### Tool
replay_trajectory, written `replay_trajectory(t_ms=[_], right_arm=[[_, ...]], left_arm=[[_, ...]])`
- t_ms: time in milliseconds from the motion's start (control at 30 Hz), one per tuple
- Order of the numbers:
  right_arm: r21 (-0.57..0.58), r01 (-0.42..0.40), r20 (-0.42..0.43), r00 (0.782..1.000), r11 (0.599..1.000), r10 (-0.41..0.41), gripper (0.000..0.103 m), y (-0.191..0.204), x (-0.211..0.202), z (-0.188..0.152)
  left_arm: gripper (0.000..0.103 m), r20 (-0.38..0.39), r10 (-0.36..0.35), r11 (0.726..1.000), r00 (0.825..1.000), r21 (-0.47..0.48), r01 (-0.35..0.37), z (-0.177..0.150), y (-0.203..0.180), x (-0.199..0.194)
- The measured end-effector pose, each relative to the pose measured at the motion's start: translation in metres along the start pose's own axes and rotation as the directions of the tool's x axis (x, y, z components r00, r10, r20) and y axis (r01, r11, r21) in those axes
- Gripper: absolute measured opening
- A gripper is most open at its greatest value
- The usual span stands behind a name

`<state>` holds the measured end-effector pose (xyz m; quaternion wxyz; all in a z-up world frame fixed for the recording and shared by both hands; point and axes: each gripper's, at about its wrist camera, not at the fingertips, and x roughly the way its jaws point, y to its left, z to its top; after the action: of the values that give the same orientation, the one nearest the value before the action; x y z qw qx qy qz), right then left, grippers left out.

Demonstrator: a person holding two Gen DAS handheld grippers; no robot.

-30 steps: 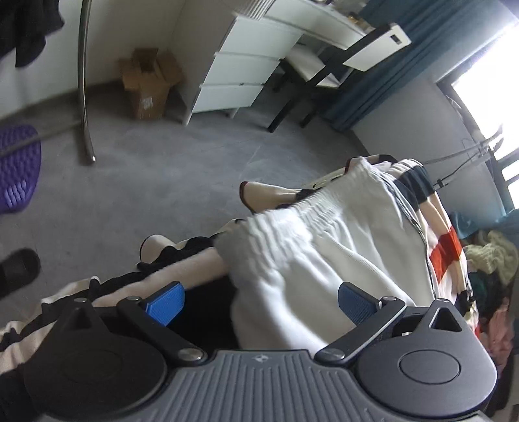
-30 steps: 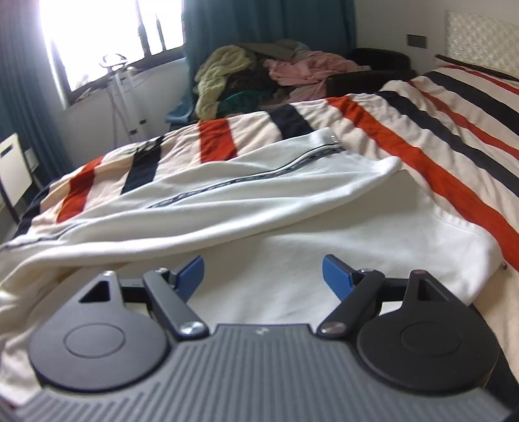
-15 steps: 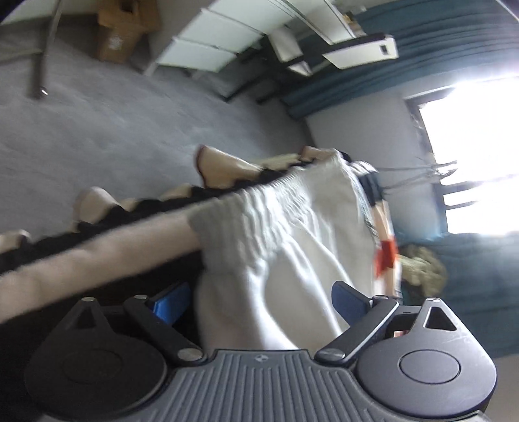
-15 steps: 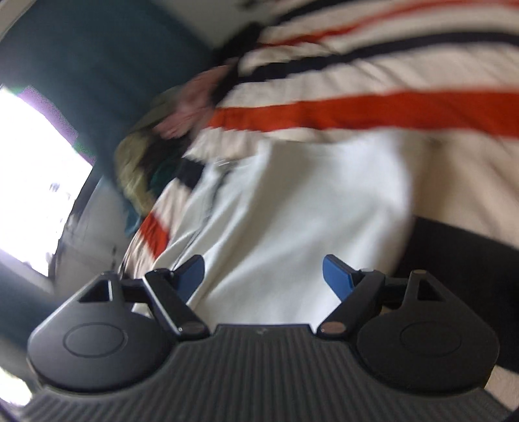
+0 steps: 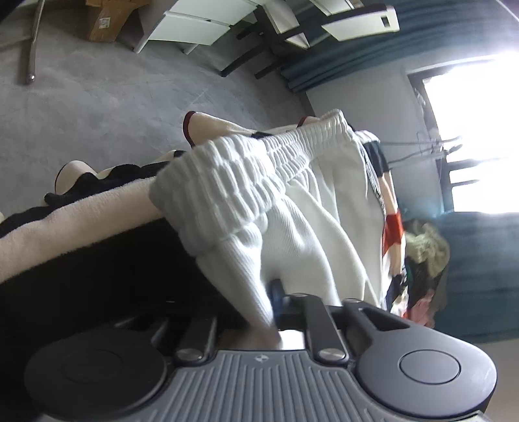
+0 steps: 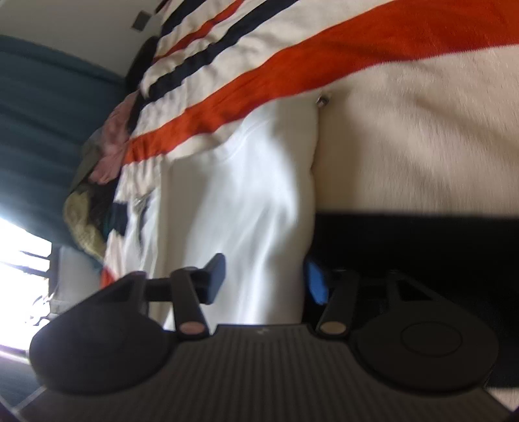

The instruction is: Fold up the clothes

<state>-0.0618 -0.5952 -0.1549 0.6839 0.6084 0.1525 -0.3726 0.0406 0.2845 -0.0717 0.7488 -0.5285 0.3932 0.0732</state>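
White ribbed cotton fills the space right in front of you: your left gripper (image 5: pixel 271 303) has just closed its fingers, now clamped on the white trousers (image 5: pixel 311 227) just below the elastic waistband (image 5: pixel 246 181), while your right gripper (image 6: pixel 264 279) has been closing, its fingers partly apart with the same garment's edge between them, though blur hides whether the pads press it. Beyond, the trousers lie stretched along the striped blanket (image 6: pixel 405 107) on the bed, with grey carpet (image 5: pixel 97 97) and white drawers (image 5: pixel 194 22) further off.
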Motion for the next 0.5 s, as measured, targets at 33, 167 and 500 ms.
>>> replay_trajectory(t_ms=[33,167,500], right_arm=[[0.021,0.009,0.021,1.0,1.0,-0.009,0.036,-0.003,0.004,0.005],[0.066,-0.043,0.075,0.996,0.997,0.038,0.021,-0.011,0.019,0.025],[-0.232,-0.208,0.172,0.953,0.95,0.25,0.013,0.06,-0.034,0.03]], left_arm=[[0.009,0.011,-0.005,1.0,1.0,0.006,0.005,0.0,-0.001,-0.001],[0.006,0.067,-0.058,0.998,0.996,0.037,0.056,-0.004,-0.006,-0.017],[0.005,0.172,-0.17,0.981,0.97,0.118,0.151,-0.009,-0.026,-0.06]])
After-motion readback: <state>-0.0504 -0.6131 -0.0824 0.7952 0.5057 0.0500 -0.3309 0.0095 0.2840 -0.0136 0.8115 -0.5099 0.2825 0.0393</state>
